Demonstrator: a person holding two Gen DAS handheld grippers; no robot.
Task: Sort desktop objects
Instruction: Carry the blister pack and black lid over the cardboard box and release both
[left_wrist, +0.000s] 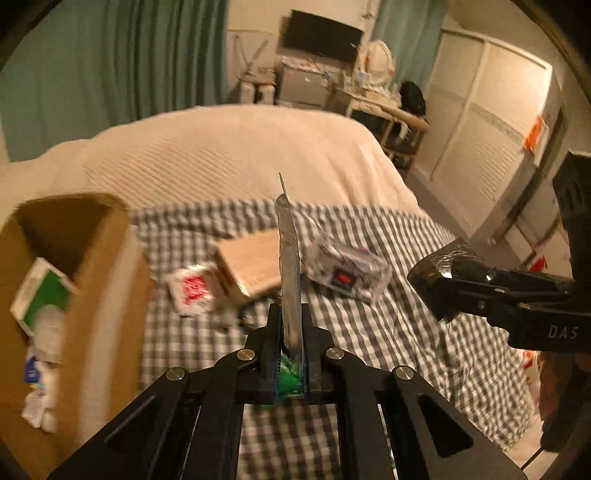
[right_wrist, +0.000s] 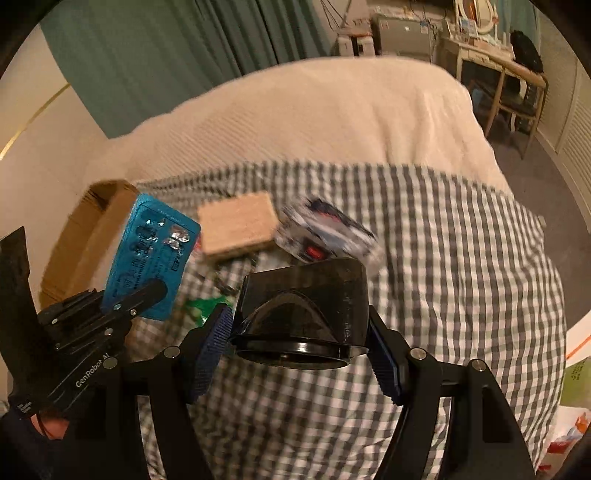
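Setting: a bed covered with a grey-and-white checked cloth (right_wrist: 424, 258); both views are blurred.

Left gripper (left_wrist: 290, 325): pinched almost fully together on a blue blister pack (right_wrist: 151, 254), gripping its lower edge only, so most of the sheet stands free above the jaws.

Right gripper (right_wrist: 301, 328): jaws set wide, their blue pads pressing either side of a black cup-shaped container (right_wrist: 306, 302), which lies tilted with its open mouth toward the camera.

Where the task things are: both held items hang in the air above the cloth. Still lying on it are a tan block (left_wrist: 251, 262), a white-and-red packet (left_wrist: 192, 290), a printed box (left_wrist: 347, 271) and a green wrapper (right_wrist: 205, 306). An open cardboard box (left_wrist: 92, 280) with items already inside stands at the left.

Risk, blister pack: the sheet is thin and held by a small margin; a quick swing toward the cardboard box could twist it or slide it out.

Risk, container: its walls look smooth and tapered, so it could slip forward out of the pads if tipped further.

Risk, crowding: the two grippers are near each other and could knock together.

Only the left view shows: the cardboard box's contents, and the pack seen edge-on.

Only the right view shows: the pack's blue face with foil blisters, and the grip on the container.
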